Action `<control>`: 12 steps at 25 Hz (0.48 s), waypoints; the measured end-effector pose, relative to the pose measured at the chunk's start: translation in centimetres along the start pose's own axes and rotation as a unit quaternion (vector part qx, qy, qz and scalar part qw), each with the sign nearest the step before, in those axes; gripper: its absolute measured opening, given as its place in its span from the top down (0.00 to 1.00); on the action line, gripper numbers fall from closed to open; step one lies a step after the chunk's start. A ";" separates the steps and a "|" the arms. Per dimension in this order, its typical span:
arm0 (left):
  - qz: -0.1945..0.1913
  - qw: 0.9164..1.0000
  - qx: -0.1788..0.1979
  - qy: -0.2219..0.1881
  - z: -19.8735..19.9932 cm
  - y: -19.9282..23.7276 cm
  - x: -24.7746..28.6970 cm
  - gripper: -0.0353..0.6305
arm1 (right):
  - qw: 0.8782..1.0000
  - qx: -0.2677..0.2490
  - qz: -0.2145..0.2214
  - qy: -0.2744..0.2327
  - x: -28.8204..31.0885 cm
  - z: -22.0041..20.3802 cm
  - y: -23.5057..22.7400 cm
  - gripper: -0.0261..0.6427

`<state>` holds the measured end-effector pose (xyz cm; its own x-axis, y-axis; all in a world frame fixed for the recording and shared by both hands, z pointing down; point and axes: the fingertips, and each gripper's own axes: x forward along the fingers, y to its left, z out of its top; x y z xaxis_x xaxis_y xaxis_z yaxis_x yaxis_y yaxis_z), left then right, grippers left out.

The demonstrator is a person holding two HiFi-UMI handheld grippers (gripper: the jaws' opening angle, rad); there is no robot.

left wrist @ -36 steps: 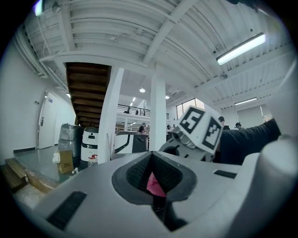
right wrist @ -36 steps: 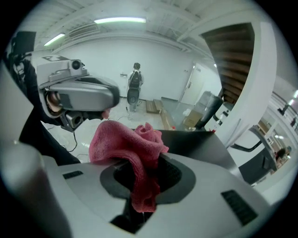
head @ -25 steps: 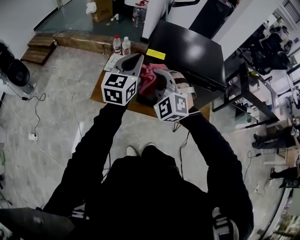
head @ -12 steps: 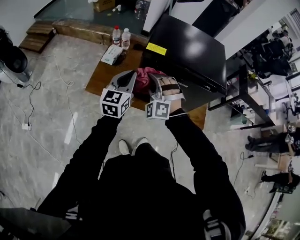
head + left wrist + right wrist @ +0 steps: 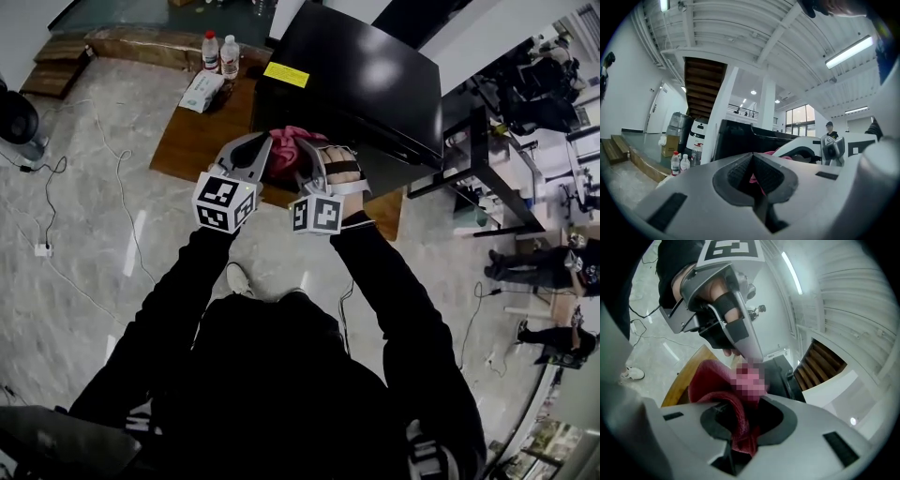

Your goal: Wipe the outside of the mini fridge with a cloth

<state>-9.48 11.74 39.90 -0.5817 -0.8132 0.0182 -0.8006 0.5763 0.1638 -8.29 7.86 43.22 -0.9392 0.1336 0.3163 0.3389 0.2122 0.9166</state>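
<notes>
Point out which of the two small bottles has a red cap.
The left bottle, farther from the fridge; the right bottle has a white cap.

Glossy black mini fridge (image 5: 366, 80), soft pink cloth (image 5: 733, 420) (nubbly weave), matt wooden board (image 5: 192, 141) underneath.

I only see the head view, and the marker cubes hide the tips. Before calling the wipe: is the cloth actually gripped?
Observer: Yes. In the right gripper view, the right gripper has its jaws clamped on a fold of the cloth.
Operator: And the left?
Observer: The left gripper has its jaws closed, with a pink sliver of cloth between them.
Operator: Cloth on the fridge yet?
Observer: It seems not. In the left gripper view, the fridge stands beyond the jaws, apart from them.
</notes>
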 end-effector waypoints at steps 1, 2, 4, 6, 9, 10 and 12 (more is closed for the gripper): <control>-0.007 1.000 0.004 -0.001 -0.1 -0.9 0.4 0.94 | 1.000 0.004 0.002 0.003 -0.6 -0.7 0.0 0.83; -0.015 1.000 0.008 -0.001 -0.2 -1.7 0.9 0.94 | 1.000 0.006 0.002 0.005 -1.1 -1.5 -0.1 0.83; -0.032 0.999 0.016 0.000 -0.5 -3.4 2.1 0.94 | 1.000 0.009 0.000 0.006 -2.2 -3.2 -0.3 0.83; -0.047 0.999 0.015 -0.001 -1.1 -5.3 3.1 0.94 | 1.000 0.011 -0.003 0.008 -3.4 -5.2 -0.2 0.83; -0.066 0.998 0.015 -0.001 -2.3 -8.5 4.6 0.94 | 1.000 0.013 -0.005 0.019 -5.6 -8.5 0.3 0.83; -0.073 0.997 0.017 0.002 -2.7 -9.8 5.0 0.94 | 1.000 0.014 -0.005 0.024 -6.4 -9.6 0.5 0.83; -0.088 0.996 0.023 0.003 -3.2 -12.6 5.9 0.94 | 0.999 0.018 -0.006 0.032 -8.1 -11.9 0.8 0.83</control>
<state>-2.34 -0.60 41.13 -0.4305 -0.9026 -0.0008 -0.8961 0.4273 0.1197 -1.11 -4.58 44.28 -0.9443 0.0687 0.3218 0.3286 0.2489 0.9111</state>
